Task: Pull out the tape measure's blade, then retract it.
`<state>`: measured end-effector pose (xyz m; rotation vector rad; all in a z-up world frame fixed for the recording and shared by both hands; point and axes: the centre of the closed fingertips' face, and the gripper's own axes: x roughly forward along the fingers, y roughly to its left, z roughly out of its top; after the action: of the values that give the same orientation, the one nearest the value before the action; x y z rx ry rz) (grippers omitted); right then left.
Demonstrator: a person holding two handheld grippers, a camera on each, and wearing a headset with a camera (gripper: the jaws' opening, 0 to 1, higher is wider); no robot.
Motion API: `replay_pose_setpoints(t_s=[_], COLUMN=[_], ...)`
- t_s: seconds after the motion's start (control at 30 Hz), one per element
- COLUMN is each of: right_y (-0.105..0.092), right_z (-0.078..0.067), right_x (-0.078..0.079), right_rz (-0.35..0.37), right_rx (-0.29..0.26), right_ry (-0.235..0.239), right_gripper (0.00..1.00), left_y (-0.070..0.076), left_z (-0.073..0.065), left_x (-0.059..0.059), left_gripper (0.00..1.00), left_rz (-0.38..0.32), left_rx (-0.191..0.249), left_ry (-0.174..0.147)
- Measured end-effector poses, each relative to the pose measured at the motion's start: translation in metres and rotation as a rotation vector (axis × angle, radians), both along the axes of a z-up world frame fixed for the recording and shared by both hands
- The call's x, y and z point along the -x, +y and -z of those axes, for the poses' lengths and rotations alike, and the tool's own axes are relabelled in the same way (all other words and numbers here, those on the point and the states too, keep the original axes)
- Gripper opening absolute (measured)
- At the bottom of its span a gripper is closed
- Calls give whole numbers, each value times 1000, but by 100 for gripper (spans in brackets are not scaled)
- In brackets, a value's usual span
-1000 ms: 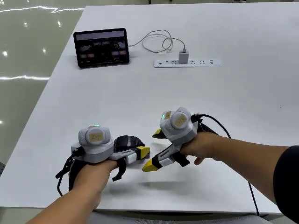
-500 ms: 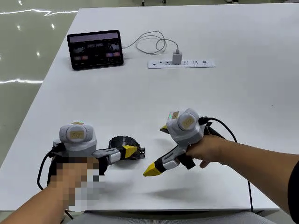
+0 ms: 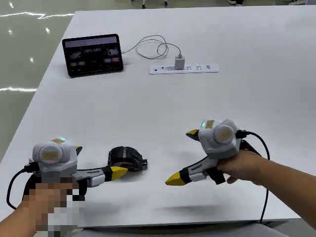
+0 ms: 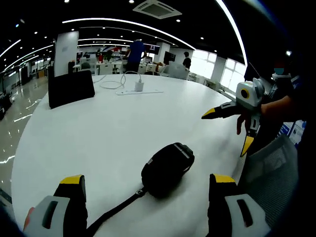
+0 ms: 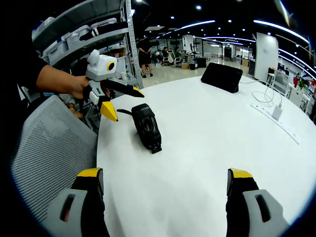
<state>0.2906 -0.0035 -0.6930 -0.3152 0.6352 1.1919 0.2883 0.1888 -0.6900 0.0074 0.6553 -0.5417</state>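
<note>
A black tape measure (image 3: 126, 158) lies on the white table (image 3: 222, 94) near its front edge, its blade in and a black strap (image 4: 116, 211) trailing from it. My left gripper (image 3: 98, 160) is open just left of it, not touching. In the left gripper view the tape measure (image 4: 168, 168) lies ahead, between my open jaws. My right gripper (image 3: 183, 156) is open to the right, well apart from the tape measure (image 5: 146, 126). The left gripper (image 5: 123, 102) appears beyond the tape measure in the right gripper view, and the right gripper (image 4: 226, 130) appears at the right of the left gripper view.
A dark tablet (image 3: 93, 54) stands propped at the back left. A white power strip (image 3: 183, 68) with a charger and a looped white cable (image 3: 148, 47) lies behind. A grey mesh chair (image 5: 49, 148) is at the table's front edge.
The left gripper has let go of the tape measure and drawn back to the left. The right gripper has moved off to the right. The tape measure stays on the table.
</note>
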Motion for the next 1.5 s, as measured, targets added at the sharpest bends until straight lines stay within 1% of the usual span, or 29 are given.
replay_pose_setpoints(t_s=[0.03,0.07,0.13,0.23,0.3,0.43,0.47,0.5,0.53,0.67,0.77,0.9,1.0,1.03,1.07,1.13,1.2,1.23,1.27,1.33,1.37,1.43,1.5], right_y=[-7,-10,-20,-32,-40,-54,-61,-65,-68,-89,-102,-118,-127,-131,-134,-140,-145,-148,-152,-159,-162,-170,-176], right_z=[-1,-2,-5,-7,-9,-12,-11,-11,-11,-12,-13,-12,-7,-6,-5,-6,-8,-10,-11,-14,-15,-15,-13], right_x=[1,2,4,6,7,11,12,13,15,20,23,27,29,29,29,30,31,32,32,32,33,34,36], right_rz=[18,20,39,62,85,117,126,140,142,177,205,242,248,252,254,257,262,265,269,283,286,297,298], right_rx=[1,2,-7,-10,-17,-18,-8,0,-3,1,5,8,19,22,24,28,37,36,34,34,35,36,46], right_ry=[4,2,-3,-9,-16,-36,-46,-47,-45,-49,-51,-52,-65,-69,-71,-76,-85,-90,-90,-92,-96,-99,-100], right_gripper=[100,100,100,100,100,100,100,100,100,100,100,100,100,100,100,100,100,100,100,100,100,100,100], left_y=[-1,0,0,3,6,12,13,14,15,19,20,22,22,24,25,28,30,31,32,33,34,36,38], left_z=[-1,0,4,7,8,5,4,5,4,-1,-2,-5,-7,-7,-8,-10,-10,-9,-10,-13,-14,-15,-15], left_x=[4,6,12,17,19,21,22,23,24,26,28,30,32,32,32,33,33,34,35,35,35,34,32], left_gripper=[100,100,100,100,100,100,100,100,100,100,100,100,100,100,100,100,100,100,100,100,100,100,100], left_rz=[32,47,77,96,93,83,84,85,84,80,81,81,88,91,91,86,82,84,85,91,94,98,94], left_rx=[-22,-41,-44,-47,-47,-35,-34,-35,-39,-36,-41,-44,-45,-55,-55,-53,-47,-51,-55,-41,-45,-54,-52], left_ry=[-12,-16,-2,10,16,8,8,18,19,1,2,-8,-16,-22,-24,-36,-35,-27,-29,-30,-36,-38,-37])
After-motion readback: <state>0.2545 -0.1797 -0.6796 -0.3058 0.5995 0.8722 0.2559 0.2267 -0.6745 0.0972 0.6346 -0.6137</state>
